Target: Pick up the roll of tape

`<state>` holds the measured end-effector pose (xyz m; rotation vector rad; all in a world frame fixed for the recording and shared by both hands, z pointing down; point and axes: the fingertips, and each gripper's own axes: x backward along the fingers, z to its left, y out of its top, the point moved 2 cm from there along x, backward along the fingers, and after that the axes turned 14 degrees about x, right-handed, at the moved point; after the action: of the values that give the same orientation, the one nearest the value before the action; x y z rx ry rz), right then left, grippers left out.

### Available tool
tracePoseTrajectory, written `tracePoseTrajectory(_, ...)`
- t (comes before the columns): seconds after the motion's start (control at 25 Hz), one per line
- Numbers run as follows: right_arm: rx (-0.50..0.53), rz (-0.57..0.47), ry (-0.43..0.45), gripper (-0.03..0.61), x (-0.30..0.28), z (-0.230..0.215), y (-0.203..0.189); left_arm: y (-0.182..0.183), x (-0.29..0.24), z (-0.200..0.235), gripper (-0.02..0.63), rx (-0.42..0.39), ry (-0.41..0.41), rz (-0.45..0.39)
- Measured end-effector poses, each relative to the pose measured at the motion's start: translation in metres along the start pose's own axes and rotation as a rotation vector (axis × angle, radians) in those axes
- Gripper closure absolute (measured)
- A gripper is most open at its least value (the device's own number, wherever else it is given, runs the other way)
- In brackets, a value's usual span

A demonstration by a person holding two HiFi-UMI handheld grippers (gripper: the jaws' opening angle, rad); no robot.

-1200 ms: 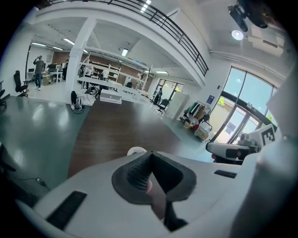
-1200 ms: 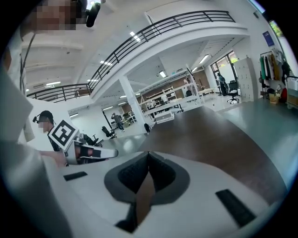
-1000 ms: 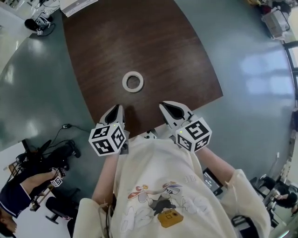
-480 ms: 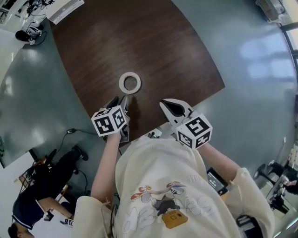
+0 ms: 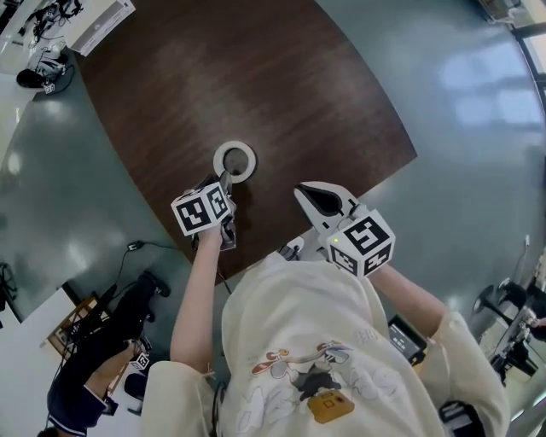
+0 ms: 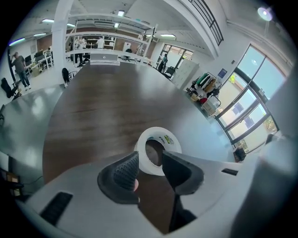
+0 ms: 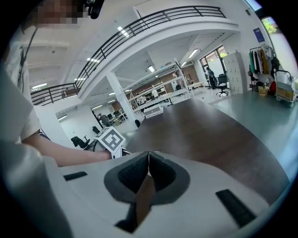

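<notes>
The roll of tape, a white ring, lies flat on the dark wooden table. My left gripper points steeply down right at its near rim. In the left gripper view the tape sits just past the tips of the left gripper. The jaws are opening, the near rim lies in the gap, and neither pad touches it. My right gripper hovers over the table's near edge to the right of the tape. In its own view the right gripper is shut with nothing in it.
The table edge runs under both grippers, with grey floor around it. A white box lies at the table's far left corner. A person sits at the lower left beside cables. The left gripper's marker cube shows in the right gripper view.
My left gripper has gone forward and down to the tape's near rim, and its jaws have parted. The right gripper has shifted only a little and stays shut.
</notes>
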<state>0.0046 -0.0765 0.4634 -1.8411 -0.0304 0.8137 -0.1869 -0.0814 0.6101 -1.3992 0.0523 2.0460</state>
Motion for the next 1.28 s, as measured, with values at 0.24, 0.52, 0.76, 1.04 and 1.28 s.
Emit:
tracePoseTrajectory(0.24, -0.017, 0.017, 0.007, 0.572, 0.000, -0.002, -0.009, 0.006, -0.025, 0.008, 0.468, 0.003, 0.036, 0.031)
tracePoseTrajectory(0.52, -0.040, 0.032, 0.012, 0.572, 0.006, 0.002, -0.016, 0.013, -0.043, 0.013, 0.468, -0.032, 0.086, 0.060)
tracePoseTrajectory(0.76, -0.051, 0.037, 0.013, 0.572, 0.005, -0.001, -0.020, 0.014, -0.060, 0.017, 0.469, -0.066, 0.111, 0.097)
tracePoseTrajectory(1.04, -0.052, 0.029, 0.003, 0.572, 0.015, 0.001, -0.019, 0.010, -0.060, 0.012, 0.514, -0.091, 0.156, 0.095)
tracePoseTrajectory(1.28, -0.044, 0.023, 0.005, 0.572, 0.016, 0.005, -0.020, 0.011, -0.059, 0.014, 0.522, -0.107, 0.165, 0.084)
